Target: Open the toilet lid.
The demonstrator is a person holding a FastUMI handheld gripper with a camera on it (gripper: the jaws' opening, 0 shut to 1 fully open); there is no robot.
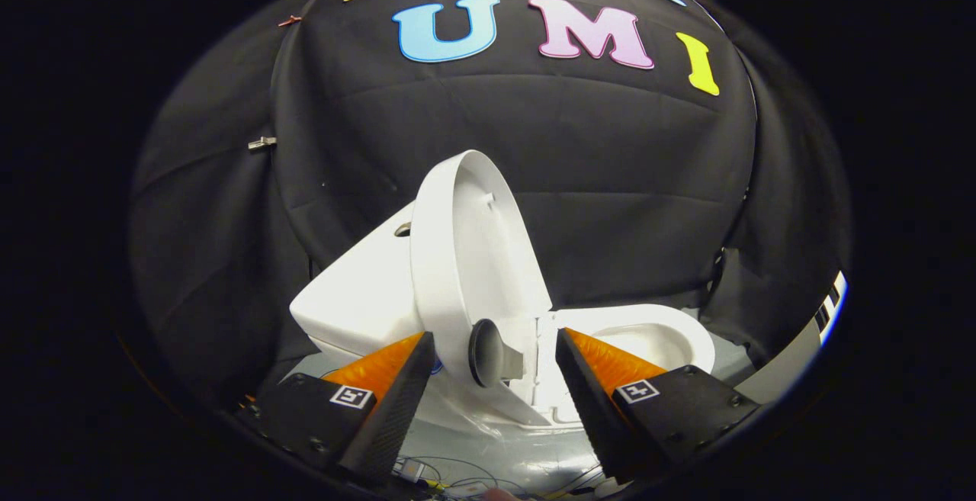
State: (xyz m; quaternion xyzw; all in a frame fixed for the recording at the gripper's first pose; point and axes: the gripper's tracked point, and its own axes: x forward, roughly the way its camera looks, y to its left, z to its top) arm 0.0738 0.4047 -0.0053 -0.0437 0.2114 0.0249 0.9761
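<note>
Two fingers of the gripper [494,352] stand spread apart, grasping nothing; between them sits a dark round knob [485,352] on the toilet lid [476,257]; the lid stands raised, nearly upright, its long axis running up toward the wall; the tank [358,295] lies behind it, the bowl [656,333] open beside it; loose wires [450,470] trail below.

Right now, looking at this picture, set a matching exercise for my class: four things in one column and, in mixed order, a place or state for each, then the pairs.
Things
1. lid
2. bowl
3. tank
4. hand-held gripper

States or places
A. open, fingers either side of the lid's base
B. raised upright
C. behind the lid
D. uncovered, beyond the fingers

Pairs: 1-B, 2-D, 3-C, 4-A
</note>
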